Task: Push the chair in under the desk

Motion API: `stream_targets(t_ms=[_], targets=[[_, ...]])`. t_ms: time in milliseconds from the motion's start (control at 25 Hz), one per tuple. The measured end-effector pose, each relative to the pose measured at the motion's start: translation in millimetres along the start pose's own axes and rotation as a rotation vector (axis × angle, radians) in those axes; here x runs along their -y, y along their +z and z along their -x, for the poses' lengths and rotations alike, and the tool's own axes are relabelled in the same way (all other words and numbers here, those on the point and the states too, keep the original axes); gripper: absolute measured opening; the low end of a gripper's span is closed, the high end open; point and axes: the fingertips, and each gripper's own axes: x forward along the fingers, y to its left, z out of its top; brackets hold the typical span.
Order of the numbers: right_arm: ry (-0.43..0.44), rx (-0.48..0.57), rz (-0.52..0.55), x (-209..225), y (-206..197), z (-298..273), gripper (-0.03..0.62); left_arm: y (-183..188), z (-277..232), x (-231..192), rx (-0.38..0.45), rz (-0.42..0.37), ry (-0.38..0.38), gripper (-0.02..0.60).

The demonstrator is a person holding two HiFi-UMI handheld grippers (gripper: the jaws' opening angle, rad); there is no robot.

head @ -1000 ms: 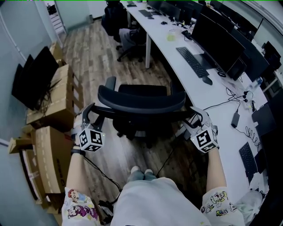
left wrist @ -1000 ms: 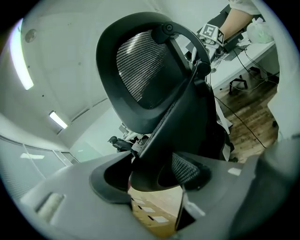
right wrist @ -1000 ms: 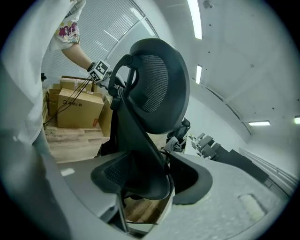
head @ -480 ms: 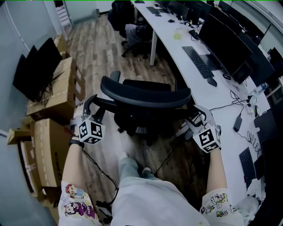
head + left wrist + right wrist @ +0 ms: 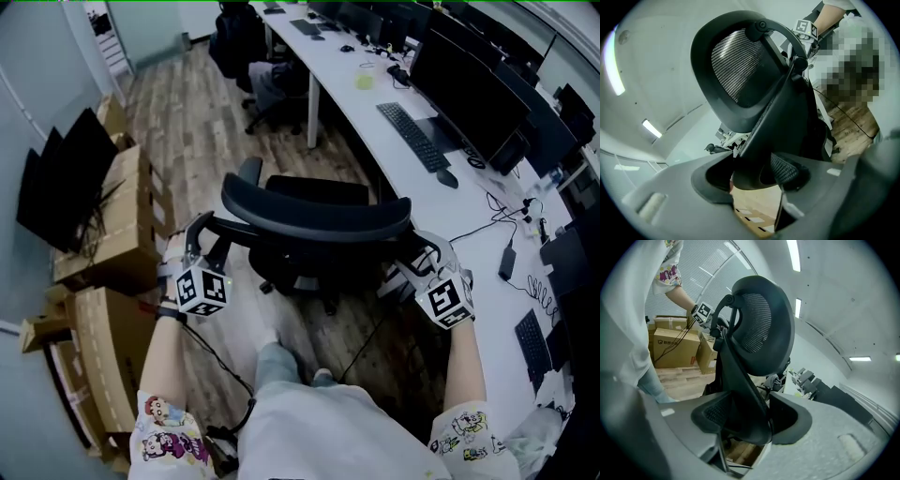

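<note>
Black chair [image 5: 319, 217] is seen in the head view beside the white desk [image 5: 412, 192], not yet under it, its back held by the left gripper [image 5: 202, 236] and the right gripper [image 5: 418, 255]. In the left gripper view, the chair [image 5: 740, 70] frame is clasped by jaws that have just been closing. In the right gripper view, the frame is likewise clamped.

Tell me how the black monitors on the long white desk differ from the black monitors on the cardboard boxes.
The desk monitors stand spread in a row along the long white desk; the boxed monitors are bunched on brown cardboard boxes, left of the black mesh office chair. The desk monitors have black keyboards before them; the boxed monitors only loose cables. All are black flat panels.
</note>
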Motion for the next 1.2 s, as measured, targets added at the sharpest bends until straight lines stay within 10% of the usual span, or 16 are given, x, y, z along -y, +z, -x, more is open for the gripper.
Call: stream_targets(t_ms=[1200], targets=[[-0.085, -0.047, -0.047, 21, 48, -102, 0.249, -56, -102, -86, 0.155, -0.038, -0.06, 0.262]])
